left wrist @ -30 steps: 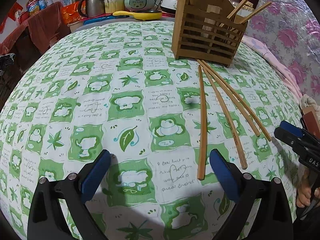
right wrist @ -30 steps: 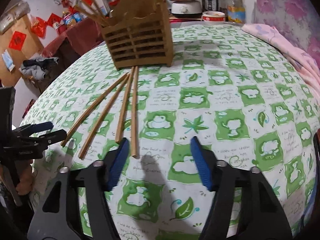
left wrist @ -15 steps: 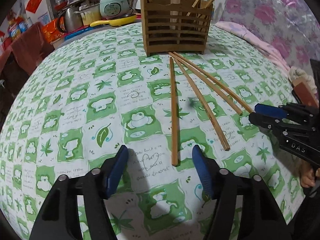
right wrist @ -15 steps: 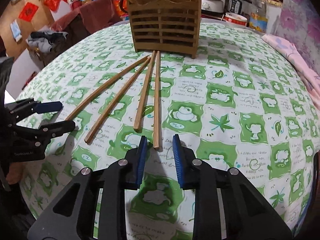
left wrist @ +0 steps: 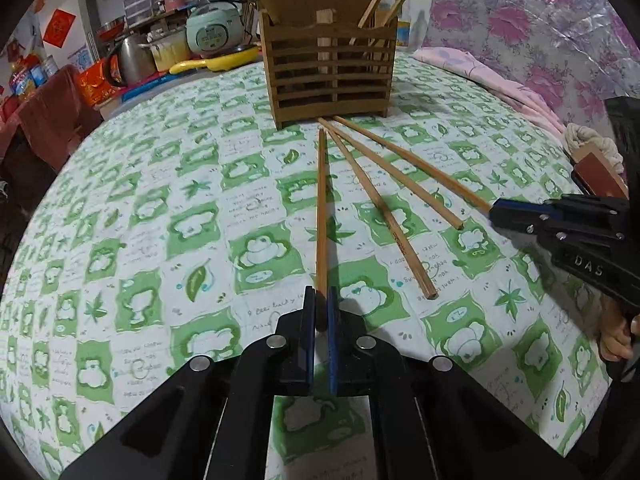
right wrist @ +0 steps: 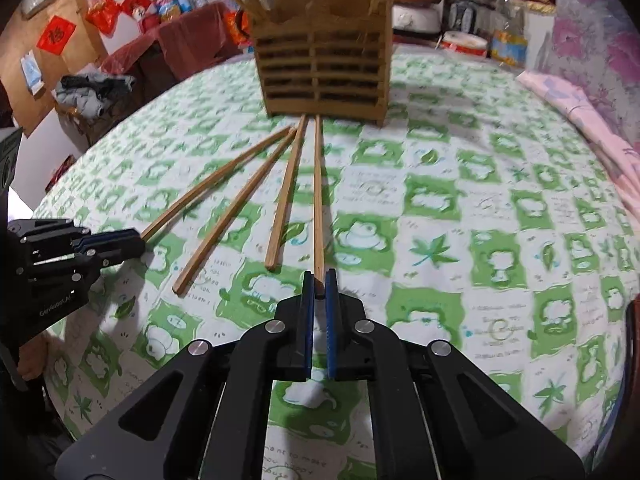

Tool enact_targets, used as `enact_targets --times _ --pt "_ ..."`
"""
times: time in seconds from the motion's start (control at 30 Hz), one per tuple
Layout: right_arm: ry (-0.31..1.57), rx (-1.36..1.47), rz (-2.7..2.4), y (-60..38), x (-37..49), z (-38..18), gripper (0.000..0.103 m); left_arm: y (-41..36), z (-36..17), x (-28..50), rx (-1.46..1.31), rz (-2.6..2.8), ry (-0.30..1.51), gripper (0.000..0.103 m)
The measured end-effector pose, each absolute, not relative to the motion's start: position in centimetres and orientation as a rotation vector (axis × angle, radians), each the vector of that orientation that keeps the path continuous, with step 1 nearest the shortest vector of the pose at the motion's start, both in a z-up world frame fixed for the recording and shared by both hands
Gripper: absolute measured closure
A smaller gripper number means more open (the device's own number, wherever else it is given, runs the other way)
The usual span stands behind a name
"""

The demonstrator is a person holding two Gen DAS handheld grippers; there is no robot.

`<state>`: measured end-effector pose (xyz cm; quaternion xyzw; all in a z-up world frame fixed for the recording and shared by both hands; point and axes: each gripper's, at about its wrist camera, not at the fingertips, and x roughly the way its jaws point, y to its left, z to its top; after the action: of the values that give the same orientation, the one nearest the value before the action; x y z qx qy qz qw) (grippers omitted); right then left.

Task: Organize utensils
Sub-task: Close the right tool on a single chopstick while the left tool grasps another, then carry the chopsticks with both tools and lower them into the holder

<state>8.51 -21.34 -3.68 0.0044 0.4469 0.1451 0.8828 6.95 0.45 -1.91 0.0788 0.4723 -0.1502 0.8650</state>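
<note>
Four wooden chopsticks fan out on the green-and-white tablecloth from a slatted wooden holder that has more sticks standing in it. My left gripper is shut on the near end of the leftmost chopstick, its jaws just finishing closing. My right gripper is likewise shut on the near end of the rightmost chopstick. Two loose chopsticks lie between them. Each gripper also appears in the other's view: right gripper, left gripper.
Behind the table at the left stand a kettle, a rice cooker and a yellow pan. A pink cloth lies along the right edge. A hand grips the right tool. The holder stands at the far middle.
Both grippers went from open to shut, each closing on a chopstick's near end. The left gripper shifted right to line up with the leftmost chopstick; the right one stayed near its place.
</note>
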Motion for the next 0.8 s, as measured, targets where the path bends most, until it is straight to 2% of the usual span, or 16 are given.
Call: enact_targets --times 0.2,0.53,0.8 --pt "0.847 0.003 0.279 -21.7 7.7 -1.1 0.097 0.6 1.9 6.7 0.169 -0.305 0.913 0.097" --pt "0.645 0.031 0.293 -22.7 7.6 8.0 0.097 0.0 9.8 8.7 0.133 -0.332 0.808 0.097" --pt "0.622 0.076 0.297 -23.0 9.8 10.4 0.097 -0.7 12.2 11.8 0.095 -0.360 0.814 0.097"
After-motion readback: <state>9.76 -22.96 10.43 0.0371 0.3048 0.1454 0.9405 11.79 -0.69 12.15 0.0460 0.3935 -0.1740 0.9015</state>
